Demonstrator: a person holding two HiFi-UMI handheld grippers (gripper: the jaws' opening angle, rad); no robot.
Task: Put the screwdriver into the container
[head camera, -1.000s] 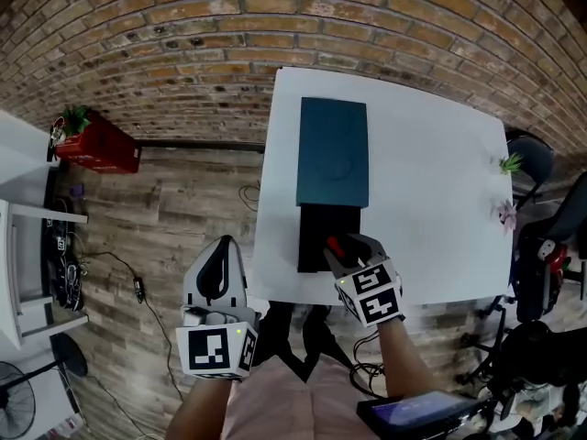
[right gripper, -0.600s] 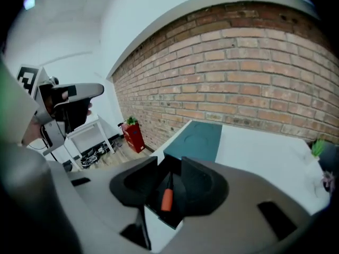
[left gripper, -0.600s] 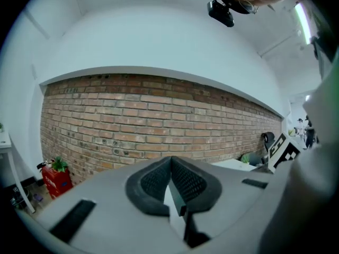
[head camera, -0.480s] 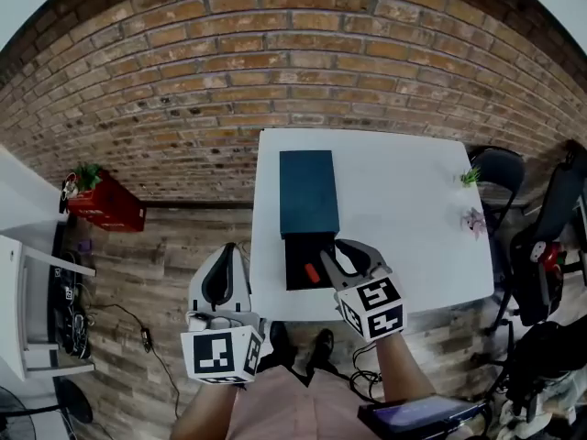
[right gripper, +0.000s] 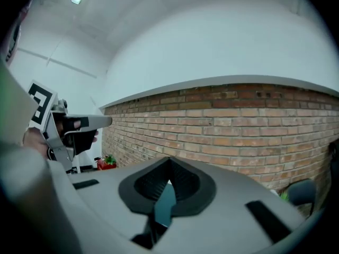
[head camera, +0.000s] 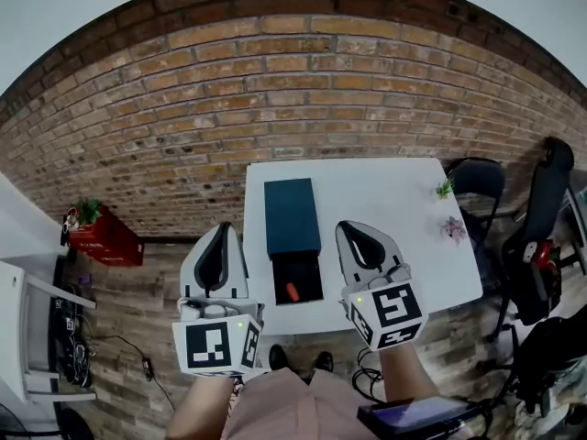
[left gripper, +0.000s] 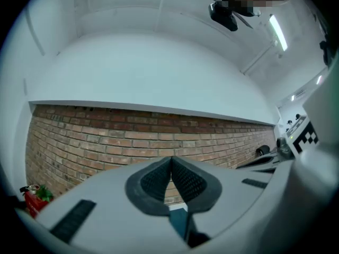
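Note:
The screwdriver (head camera: 292,291), with a red-orange handle, lies inside the open black container (head camera: 307,266) near the front edge of the white table (head camera: 385,200). A teal lid or box (head camera: 292,216) adjoins the container's far side. My right gripper (head camera: 349,229) is raised to the right of the container, shut, nothing between its pads. My left gripper (head camera: 223,228) hangs left of the table edge, also shut and empty. In the left gripper view the left gripper (left gripper: 170,159) points at the brick wall, and in the right gripper view the right gripper (right gripper: 169,161) does the same.
Two small plants (head camera: 445,189) (head camera: 453,230) stand at the table's right side. A dark chair (head camera: 477,177) is behind the right corner. A red box with a plant (head camera: 99,236) sits on the wooden floor at left. A brick wall (head camera: 275,108) runs behind the table.
The right gripper has let go of the screwdriver, which now lies in the black container. It drew back to the right, lifted and shut. The head view pulled back and tilted up.

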